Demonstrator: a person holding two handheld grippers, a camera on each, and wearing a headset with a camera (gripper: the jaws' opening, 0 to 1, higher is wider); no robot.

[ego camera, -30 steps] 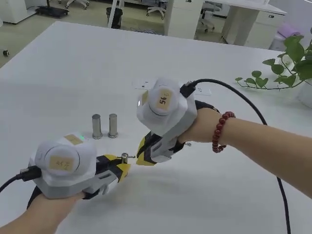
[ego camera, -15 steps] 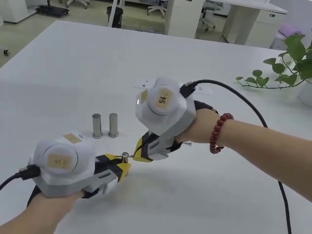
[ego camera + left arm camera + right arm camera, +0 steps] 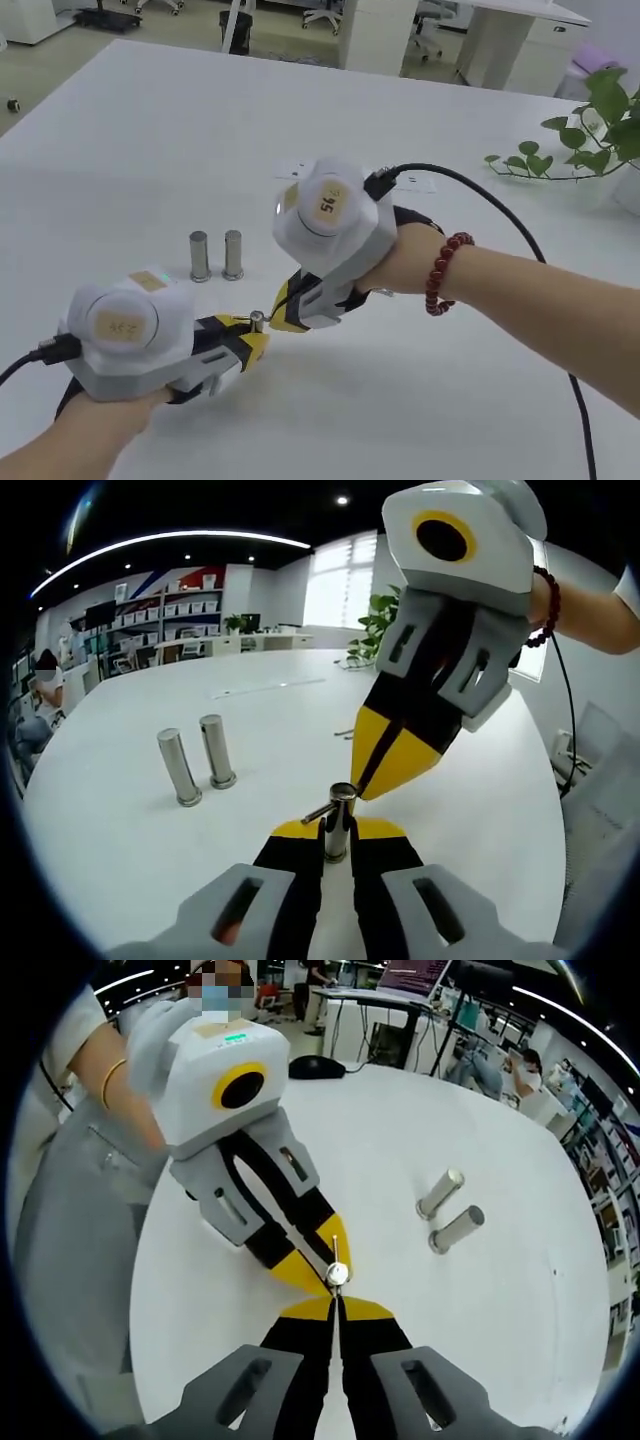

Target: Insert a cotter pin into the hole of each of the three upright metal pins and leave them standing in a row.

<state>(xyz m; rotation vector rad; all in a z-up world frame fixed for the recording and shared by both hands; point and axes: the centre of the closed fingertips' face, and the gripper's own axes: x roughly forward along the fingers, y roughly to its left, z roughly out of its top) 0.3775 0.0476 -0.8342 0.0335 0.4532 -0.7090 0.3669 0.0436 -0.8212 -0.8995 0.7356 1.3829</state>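
Left claw [image 3: 335, 832] clamps one metal pin [image 3: 339, 825] upright, right claw [image 3: 338, 1305] pinches the cotter pin [image 3: 318, 812] into its hole; two bare pins [image 3: 200, 257] wait at eleven o'clock on the bench [image 3: 150, 130], so most seems left.

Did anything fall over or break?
Nothing looks wrong. Two metal pins stand upright, side by side on the table. The third pin is upright in the left gripper, with the cotter pin from the right gripper poking through its top.
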